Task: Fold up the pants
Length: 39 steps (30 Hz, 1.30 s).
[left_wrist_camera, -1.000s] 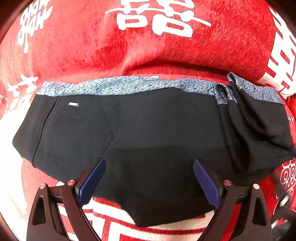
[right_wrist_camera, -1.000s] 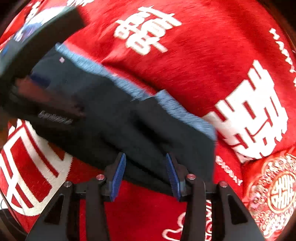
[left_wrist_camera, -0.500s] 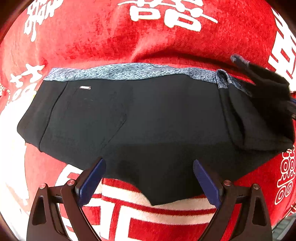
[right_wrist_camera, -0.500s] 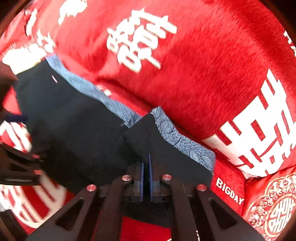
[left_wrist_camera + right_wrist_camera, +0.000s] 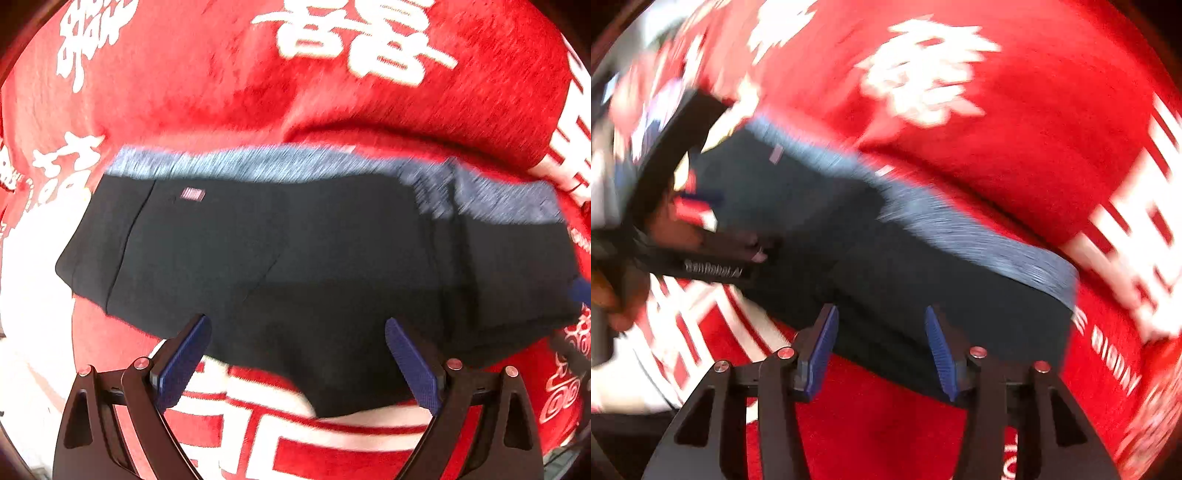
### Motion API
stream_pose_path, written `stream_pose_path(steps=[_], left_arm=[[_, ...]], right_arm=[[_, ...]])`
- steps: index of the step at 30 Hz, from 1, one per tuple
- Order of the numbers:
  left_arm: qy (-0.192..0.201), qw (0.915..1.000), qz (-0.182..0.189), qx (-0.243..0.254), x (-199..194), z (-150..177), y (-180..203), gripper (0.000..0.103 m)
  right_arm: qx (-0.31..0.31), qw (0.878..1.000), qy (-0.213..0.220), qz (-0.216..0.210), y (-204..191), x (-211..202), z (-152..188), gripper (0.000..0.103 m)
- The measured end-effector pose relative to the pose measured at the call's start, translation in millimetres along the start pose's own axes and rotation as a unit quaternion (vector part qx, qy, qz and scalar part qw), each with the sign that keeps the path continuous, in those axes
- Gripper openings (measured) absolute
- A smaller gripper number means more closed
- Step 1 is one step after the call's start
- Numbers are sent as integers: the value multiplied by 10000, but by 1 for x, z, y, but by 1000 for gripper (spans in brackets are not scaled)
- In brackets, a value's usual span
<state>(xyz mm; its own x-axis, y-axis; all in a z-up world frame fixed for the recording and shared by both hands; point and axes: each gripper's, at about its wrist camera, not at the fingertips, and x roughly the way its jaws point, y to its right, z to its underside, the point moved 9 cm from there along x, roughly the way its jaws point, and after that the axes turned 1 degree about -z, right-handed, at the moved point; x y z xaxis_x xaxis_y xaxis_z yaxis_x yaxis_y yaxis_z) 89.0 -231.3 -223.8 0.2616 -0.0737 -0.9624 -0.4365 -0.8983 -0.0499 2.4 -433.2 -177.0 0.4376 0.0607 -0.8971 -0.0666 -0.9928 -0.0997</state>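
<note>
Black pants (image 5: 295, 240) with a grey-blue waistband (image 5: 258, 162) lie spread on a red blanket, with a small label near the left pocket. My left gripper (image 5: 299, 354) hovers open over their lower hem, nothing between its fingers. In the blurred right wrist view the pants (image 5: 923, 288) show their right end folded over, waistband (image 5: 979, 236) along the top. My right gripper (image 5: 881, 350) is above that folded end; its jaws are opening and the pads stand clear of the cloth. The left gripper (image 5: 683, 192) and the hand (image 5: 613, 295) holding it appear at the left.
The red blanket (image 5: 221, 92) with large white characters covers the whole surface and bulges up behind the waistband. White lettering (image 5: 1115, 365) runs on the blanket (image 5: 997, 147) to the right of the pants. A dark edge shows at the lower left of the right wrist view.
The right gripper closed on the folded right end of the pants, then opened again and drew back. The raised flap at the right now lies flatter. The left gripper stayed open.
</note>
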Motion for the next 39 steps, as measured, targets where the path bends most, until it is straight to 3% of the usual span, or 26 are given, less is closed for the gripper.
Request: stream_pose_path(steps=[3,5,6,9,12,15,17,19,22,24,26,27,28,31,33,35,39], left_arm=[[170,9994,245,160,-12,-23,32,96],[268,9979,474,340,-17,-39,63,96],[284,9970,590,404,-17,-44,77,96],[240,9935,933,601,-8,-60,122,96],[177,9907,1140,714,8,-69,154,96],[26,9916,933,897,30,-64,166,96],[0,9920,644,1084,37,-58,163,96],[-124,9918,732,1043,40,-47,158,96],[-300,9935,661,878,53,-31,144,103],[-309,9949,720,636,53,-31,139,103],[-347,9958,648,549,51,-32,137,103],[-338,9964,603,490,48,-32,136,103],[-317,9970,539,447,42,-34,135,103],[-232,9990,218,304,35,-31,109,103],[-322,9994,95,88,33,-26,87,103],[-397,9991,46,-124,28,-22,70,103],[-413,9985,-284,-216,13,-13,50,103]], right_arm=[[1735,9848,44,-55,104,0,6,54],[2814,9583,-144,-480,160,18,23,54],[3365,9350,-327,-1067,179,35,34,54],[4167,8808,-512,-2191,192,66,47,53],[4367,8483,-481,-2955,181,76,45,46],[4404,8449,-572,-2981,182,75,46,27],[4226,8531,-507,-3019,180,61,42,22],[3920,8726,-515,-2870,174,49,39,22],[3566,9072,-774,-2094,177,60,45,23],[3505,9166,-867,-1717,179,70,43,32],[3247,9338,-864,-1227,180,64,37,46],[2966,9479,-876,-759,180,55,36,55],[2793,9548,-848,-567,178,48,34,55],[2530,9639,-787,-274,170,24,38,55],[2491,9651,-730,-351,151,10,38,54],[2248,9714,-616,-455,137,2,31,47],[1867,9784,-715,-530,97,14,16,45]])
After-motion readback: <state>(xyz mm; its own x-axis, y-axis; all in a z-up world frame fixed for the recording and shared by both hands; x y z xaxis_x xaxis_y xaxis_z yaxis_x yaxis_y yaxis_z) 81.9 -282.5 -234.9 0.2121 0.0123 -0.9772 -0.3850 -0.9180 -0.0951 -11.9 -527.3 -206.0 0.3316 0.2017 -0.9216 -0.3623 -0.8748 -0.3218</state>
